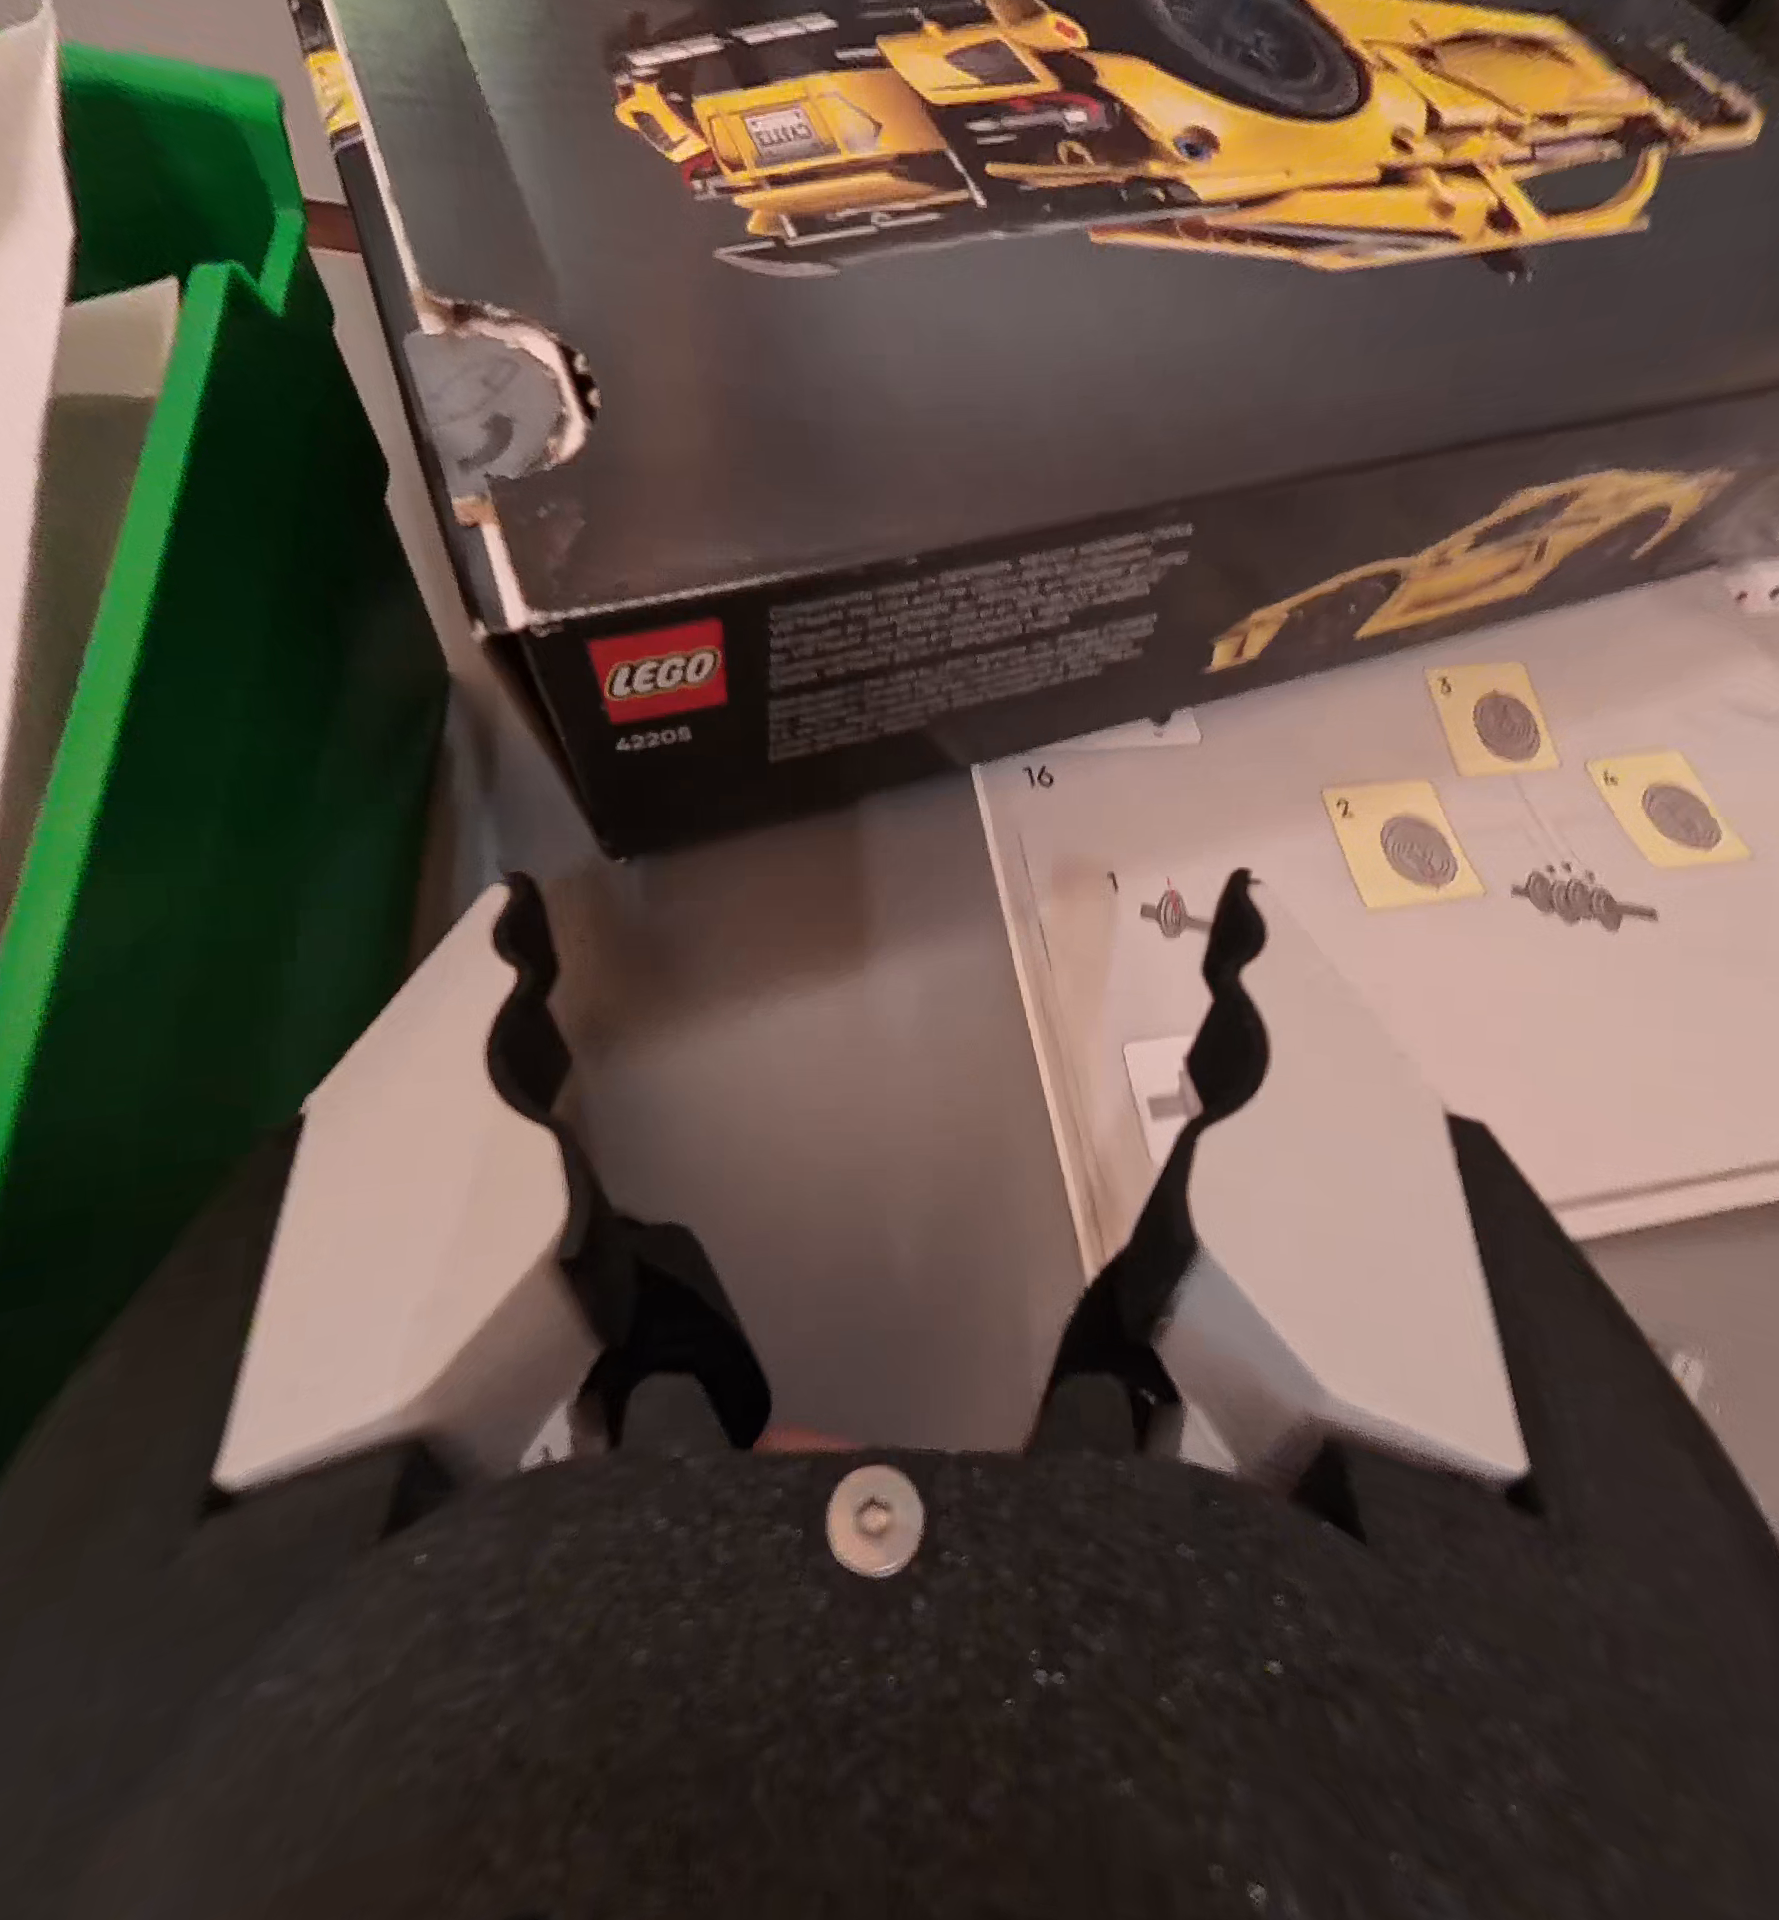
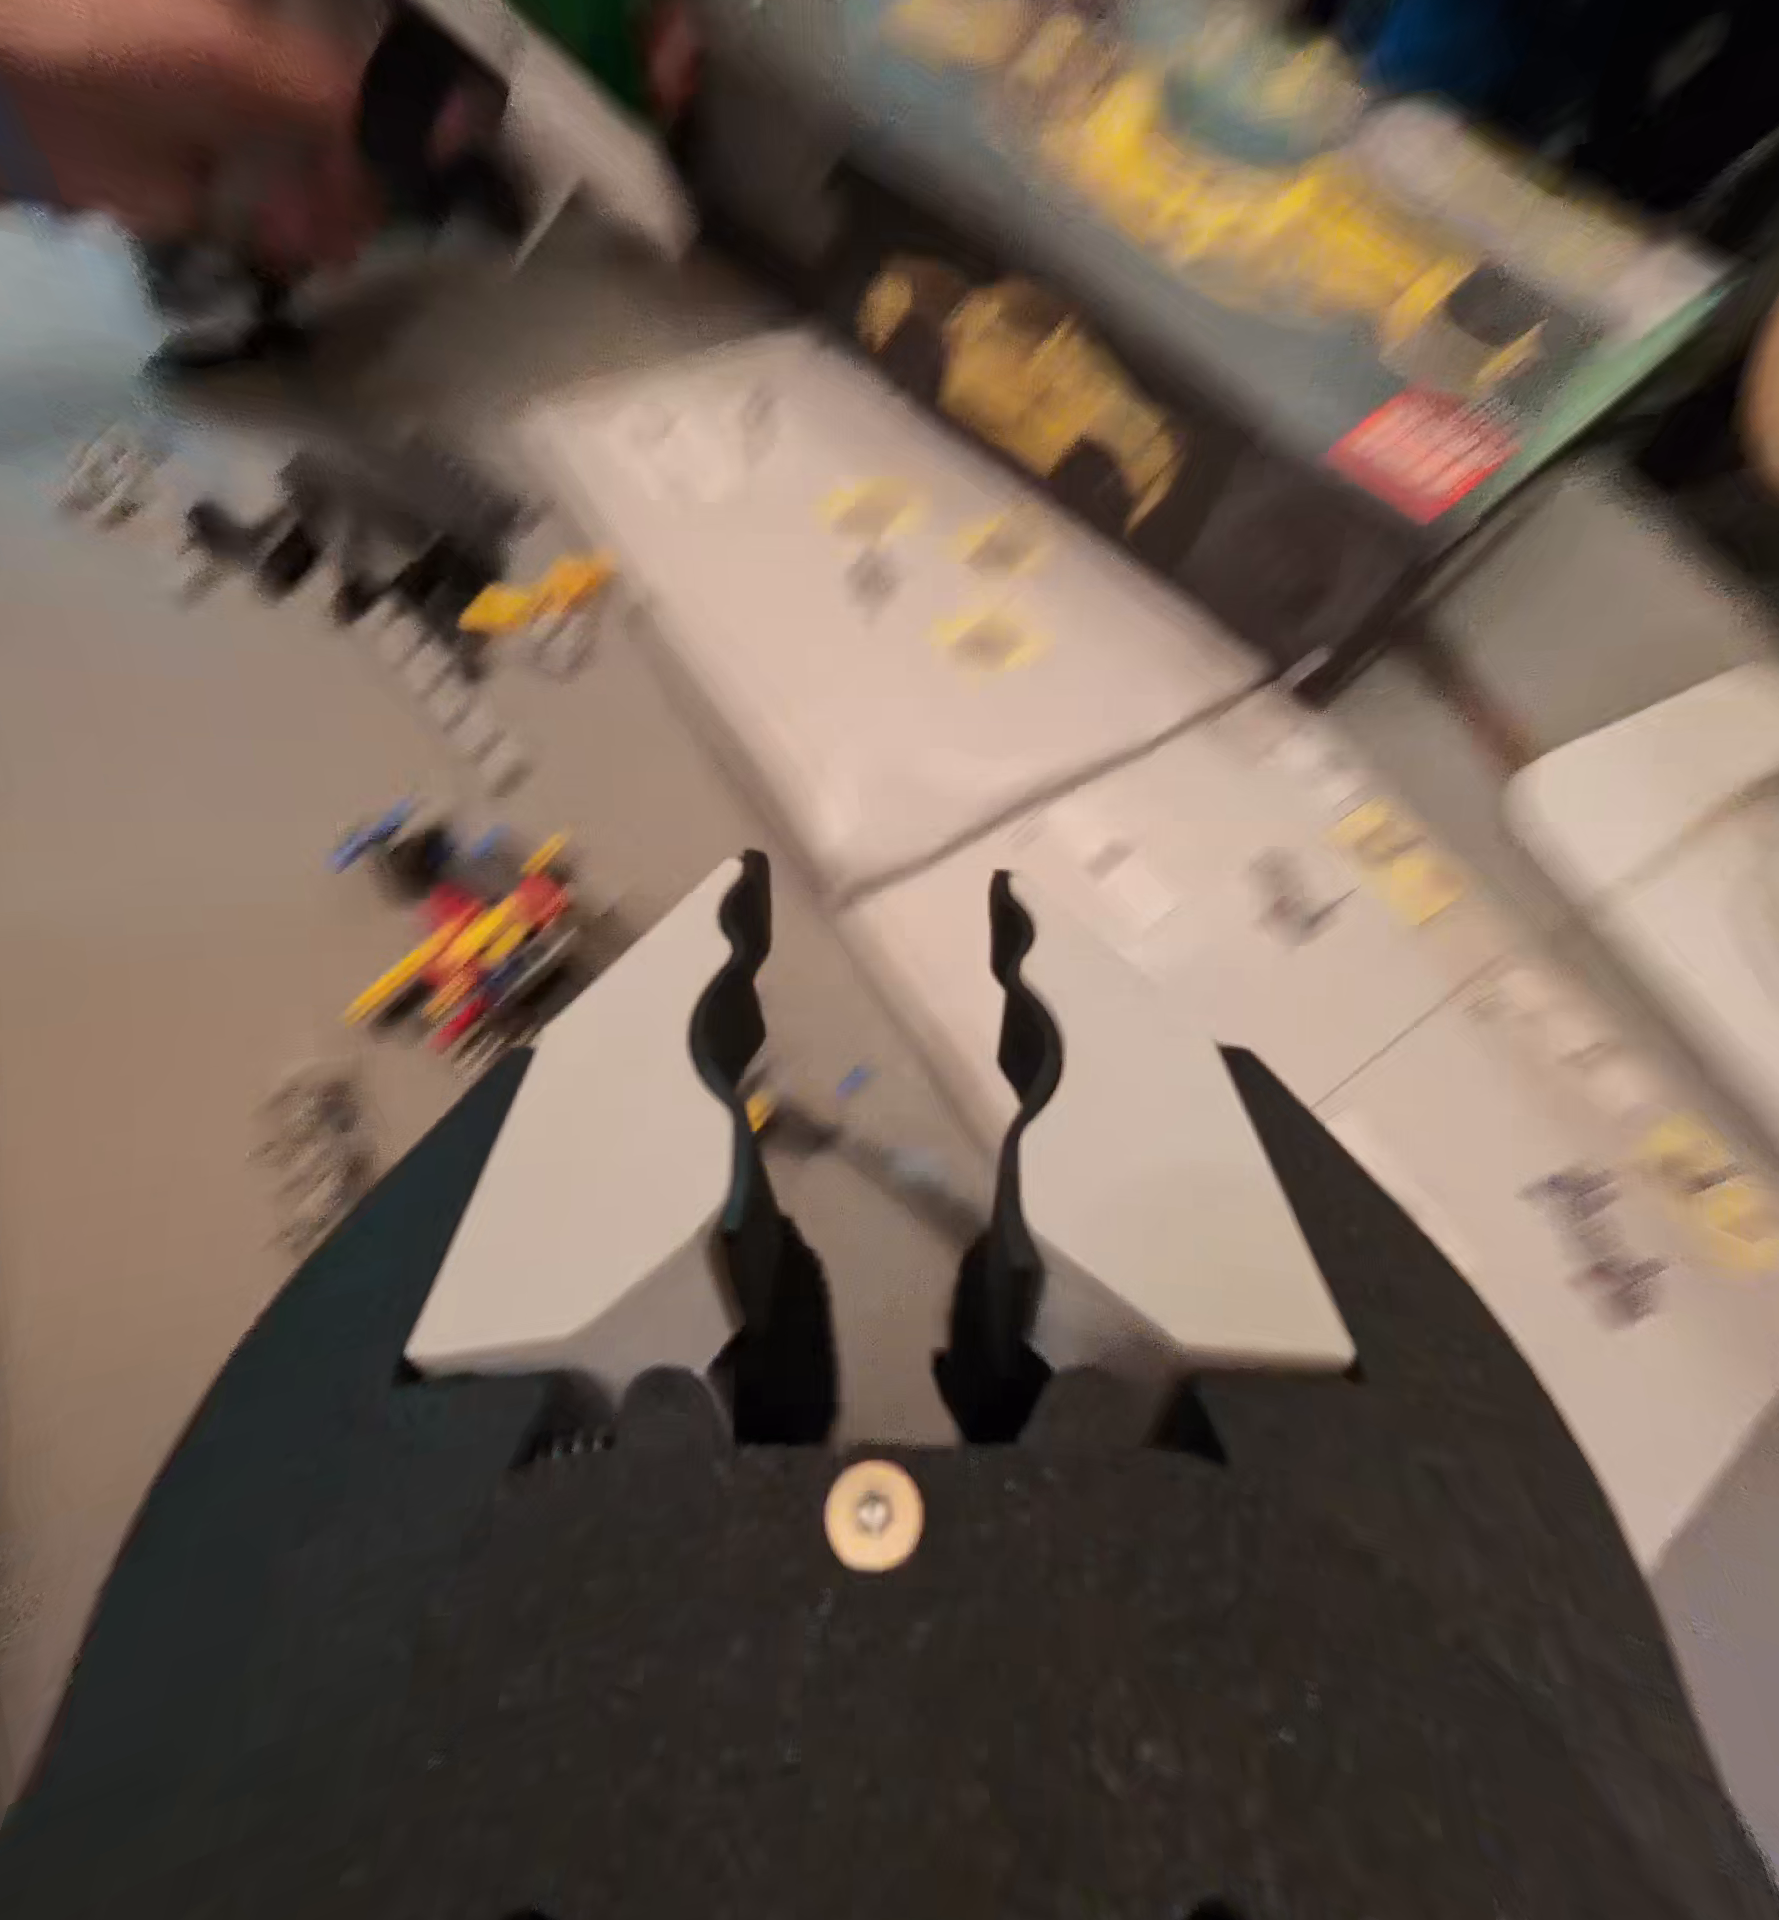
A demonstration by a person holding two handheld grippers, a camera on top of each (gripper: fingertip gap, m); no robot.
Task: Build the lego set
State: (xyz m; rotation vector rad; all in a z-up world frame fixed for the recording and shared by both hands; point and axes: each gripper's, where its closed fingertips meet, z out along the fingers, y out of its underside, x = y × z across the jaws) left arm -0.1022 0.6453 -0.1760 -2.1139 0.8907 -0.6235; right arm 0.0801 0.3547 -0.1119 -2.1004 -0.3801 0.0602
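Left gripper (image 1: 880, 894) spread wide, empty, above table by set box (image 1: 968, 436); right gripper (image 2: 877, 883) parted, empty, over instruction booklet (image 2: 895, 665).

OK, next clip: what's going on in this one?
A person is working on a lego build with two handheld grippers, and neither holds anything now. The left gripper is open over the table, between the set's box and the open instruction booklet. The right gripper is open too, in a blurred view, near loose pieces. A green bin stands at the left.
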